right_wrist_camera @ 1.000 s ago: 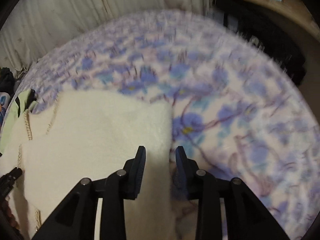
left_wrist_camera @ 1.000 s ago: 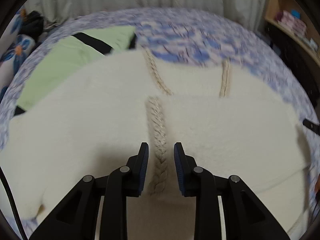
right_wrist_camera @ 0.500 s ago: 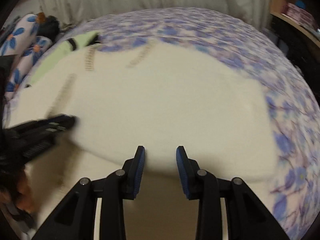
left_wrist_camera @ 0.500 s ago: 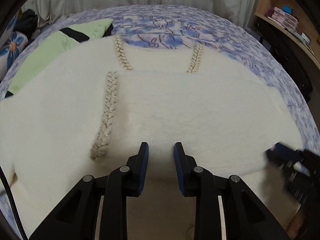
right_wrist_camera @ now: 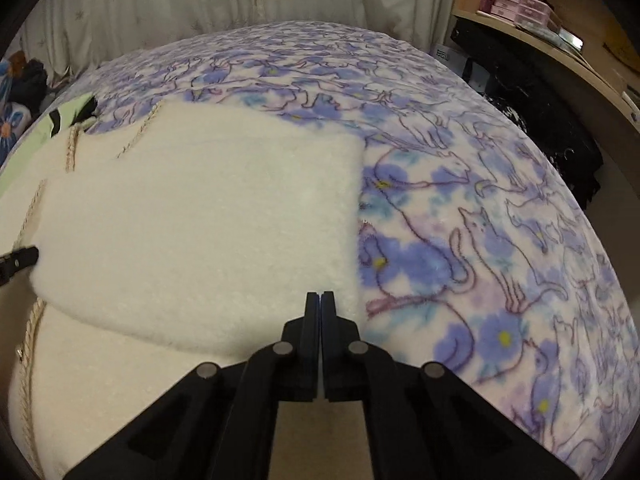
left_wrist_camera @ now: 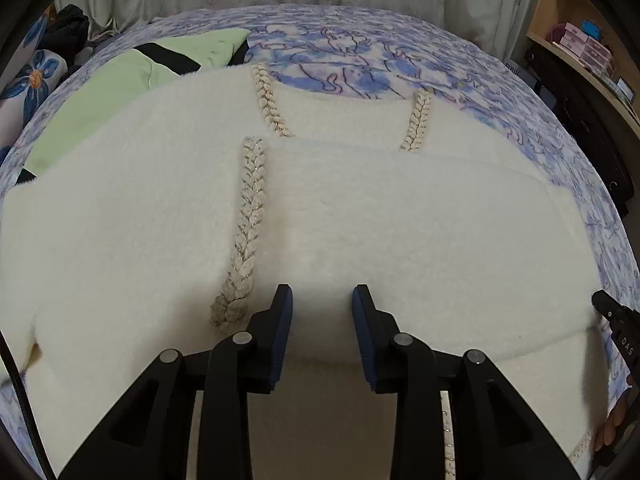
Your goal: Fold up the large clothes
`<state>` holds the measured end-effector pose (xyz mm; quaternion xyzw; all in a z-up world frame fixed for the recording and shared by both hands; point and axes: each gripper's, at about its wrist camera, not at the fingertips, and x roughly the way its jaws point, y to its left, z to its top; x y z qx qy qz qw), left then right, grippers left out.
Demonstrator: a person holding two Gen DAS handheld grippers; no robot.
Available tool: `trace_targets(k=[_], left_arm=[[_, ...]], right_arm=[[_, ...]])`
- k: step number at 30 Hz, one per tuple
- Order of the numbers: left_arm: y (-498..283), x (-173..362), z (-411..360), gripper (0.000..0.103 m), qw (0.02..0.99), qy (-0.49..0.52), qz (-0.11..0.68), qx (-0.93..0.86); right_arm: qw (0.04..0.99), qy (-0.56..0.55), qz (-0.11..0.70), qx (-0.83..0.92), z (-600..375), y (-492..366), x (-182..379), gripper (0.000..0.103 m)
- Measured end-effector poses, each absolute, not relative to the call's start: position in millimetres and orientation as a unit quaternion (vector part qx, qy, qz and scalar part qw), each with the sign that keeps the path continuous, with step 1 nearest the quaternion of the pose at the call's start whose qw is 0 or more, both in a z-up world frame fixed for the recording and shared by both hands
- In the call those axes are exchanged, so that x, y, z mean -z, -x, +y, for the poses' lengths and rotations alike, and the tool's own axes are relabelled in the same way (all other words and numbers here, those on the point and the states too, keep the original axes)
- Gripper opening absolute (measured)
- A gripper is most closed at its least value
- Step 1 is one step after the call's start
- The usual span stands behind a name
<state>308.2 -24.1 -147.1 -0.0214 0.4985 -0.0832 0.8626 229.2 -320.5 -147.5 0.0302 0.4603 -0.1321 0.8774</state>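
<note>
The white sweater lay half folded on the bed, more folds left; the left gripper was apart above it, the right gripper pinched together at its edge.

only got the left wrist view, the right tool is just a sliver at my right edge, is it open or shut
Observer: Shut. In the right wrist view, the right tool has its pads pressed together with no gap.
Operator: where is it on the sweater
Observer: Its tips are over the near right corner of the folded cream sweater, just inside the edge where the flowered blanket begins.
Operator: holding any fabric
Observer: Cannot tell. No fabric shows between the pads.
</note>
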Motion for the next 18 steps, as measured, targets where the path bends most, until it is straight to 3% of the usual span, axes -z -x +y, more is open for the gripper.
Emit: trace_targets(k=[5, 7, 8, 10, 12, 18], left_arm=[[-306, 142, -25, 0.055, 0.855, 0.037, 0.509, 0.095], [-301, 139, -27, 0.072, 0.855, 0.035, 0.51, 0.091], [-297, 138, -28, 0.074, 0.853, 0.033, 0.513, 0.085], [-292, 137, -29, 0.074, 0.852, 0.031, 0.516, 0.084], [-285, 134, -30, 0.074, 0.851, 0.028, 0.518, 0.083], [-255, 119, -27, 0.074, 0.857, 0.017, 0.507, 0.085]], right_arm=[[0.873, -0.073, 0.464, 0.129, -325, -221, 145, 0.006], [0.871, -0.084, 0.467, 0.125, -325, -218, 143, 0.011], [0.871, -0.09, 0.468, 0.121, -325, -216, 142, 0.015], [0.87, -0.095, 0.468, 0.12, -323, -211, 139, 0.036], [0.871, -0.095, 0.467, 0.122, -320, -206, 137, 0.044], [0.868, -0.125, 0.468, 0.108, -315, -183, 130, 0.044]])
